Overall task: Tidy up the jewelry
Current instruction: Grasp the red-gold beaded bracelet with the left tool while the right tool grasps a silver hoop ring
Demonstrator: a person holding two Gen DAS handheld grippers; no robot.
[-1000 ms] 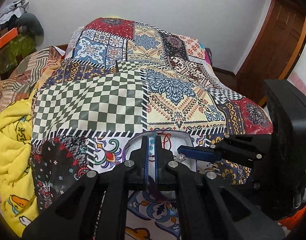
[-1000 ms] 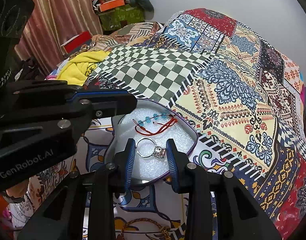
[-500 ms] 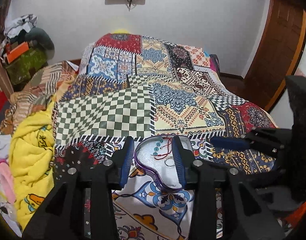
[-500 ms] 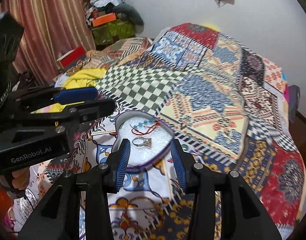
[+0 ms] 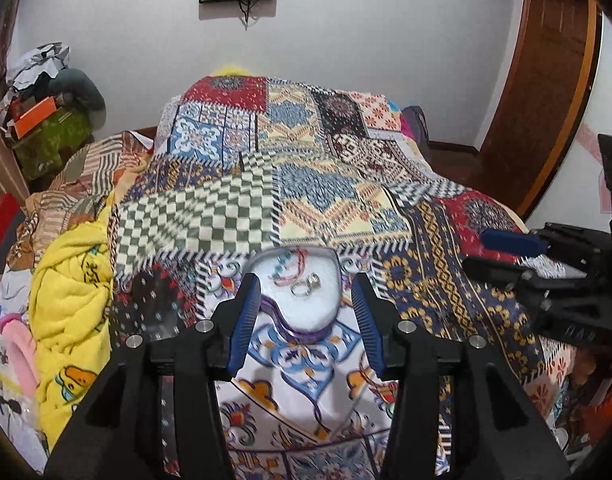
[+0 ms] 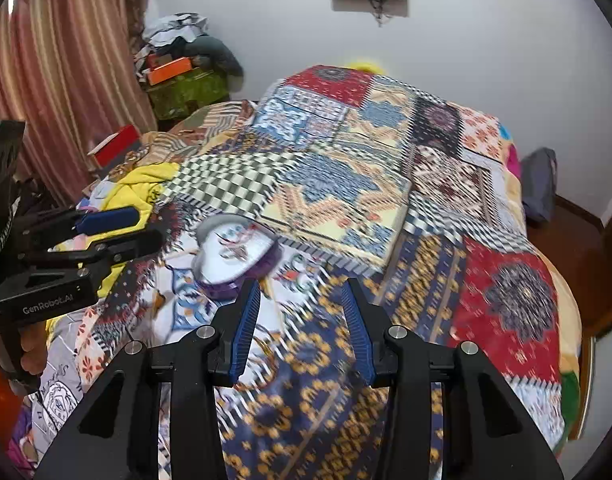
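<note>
Both tools, left (image 5: 306, 300) and right (image 6: 301, 308), were released & backed off vs. 1 s ago, ring (image 5: 306, 285) left in heart tray (image 5: 301, 332) w/ bracelet (image 5: 291, 268): drop-off prob. done.

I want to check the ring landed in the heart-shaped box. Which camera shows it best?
The left wrist view: the ring lies sharp on the white lining of the heart-shaped box, beside the bracelet. The right wrist view is motion-blurred; there the ring cannot be made out.

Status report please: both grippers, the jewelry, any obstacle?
Left gripper open, empty. Right gripper open, empty. Ring and bracelet lie in heart-shaped box. No obstacle.
</note>
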